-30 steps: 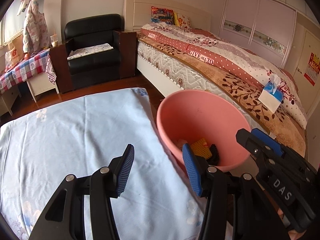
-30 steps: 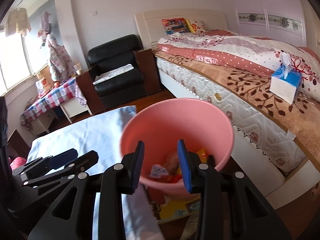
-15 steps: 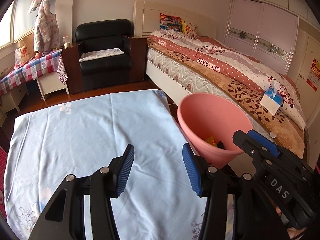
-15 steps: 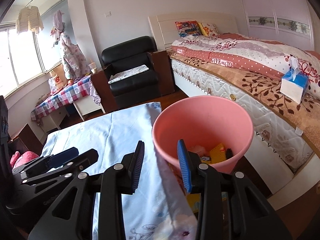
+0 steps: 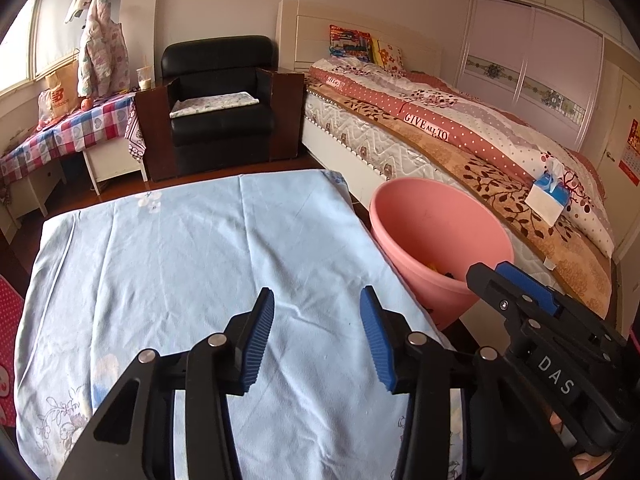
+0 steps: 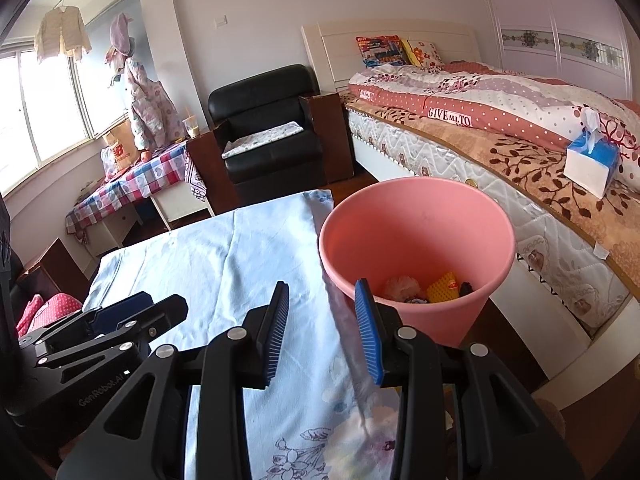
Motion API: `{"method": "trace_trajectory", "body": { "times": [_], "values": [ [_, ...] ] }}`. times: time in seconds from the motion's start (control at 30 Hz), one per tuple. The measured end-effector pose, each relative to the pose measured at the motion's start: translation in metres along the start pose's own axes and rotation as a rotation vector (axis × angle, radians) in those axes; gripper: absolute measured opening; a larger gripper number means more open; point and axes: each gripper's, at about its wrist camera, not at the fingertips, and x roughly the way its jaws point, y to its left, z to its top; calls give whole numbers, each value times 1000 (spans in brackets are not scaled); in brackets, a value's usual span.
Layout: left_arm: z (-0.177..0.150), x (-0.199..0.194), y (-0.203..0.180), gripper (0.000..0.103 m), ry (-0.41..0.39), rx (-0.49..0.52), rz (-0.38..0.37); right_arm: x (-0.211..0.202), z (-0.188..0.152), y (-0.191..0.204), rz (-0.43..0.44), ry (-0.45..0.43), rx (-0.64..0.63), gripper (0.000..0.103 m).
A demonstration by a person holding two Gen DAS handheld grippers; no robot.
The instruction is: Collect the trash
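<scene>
Grippers hover empty over the bench (image 5: 180, 248): left gripper (image 5: 316, 340) wide, its jaws closing on nothing; right gripper (image 6: 322, 330) narrower, gap clear. Bin (image 6: 420, 232) stands beside the bench, trash (image 6: 440, 292) inside.

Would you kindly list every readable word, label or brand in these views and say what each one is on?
"GIVE ALL TO": red strip on the bed quilt.
"DAS": right gripper body, seen from the left wrist.
"GenRobot.AI": left gripper body, seen from the right wrist.
"new balance" logo: paper bag by the window, barely legible.
Wall calendar: too small to read.
Tissue box: no legible text.
</scene>
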Motion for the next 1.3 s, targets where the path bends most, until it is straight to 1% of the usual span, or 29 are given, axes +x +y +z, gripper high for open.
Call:
{"method": "trace_trajectory", "body": {
  "times": [0.33, 0.37, 0.43, 0.53, 0.97, 1.1, 1.3],
  "values": [
    [-6, -4, 4, 39, -3, -9, 7, 3, -5, 5, 9, 32, 2, 35],
    [-6, -4, 4, 39, -3, -10, 6, 3, -5, 7, 10, 33, -1, 36],
    [-7, -4, 5, 39, -3, -12, 3, 3, -6, 10, 12, 34, -7, 43],
    [-8, -6, 9, 39, -4, -17, -5, 3, -7, 14, 12, 27, -11, 44],
    [-8, -6, 22, 39, -2, -44, -13, 4, -7, 24, -3, 29, -29, 45],
    [-9, -6, 24, 36, -2, -47, -14, 4, -7, 26, -4, 28, -35, 45],
    [-9, -7, 26, 36, -3, -51, -8, 3, -7, 26, -4, 27, -39, 45]
  ]
}}
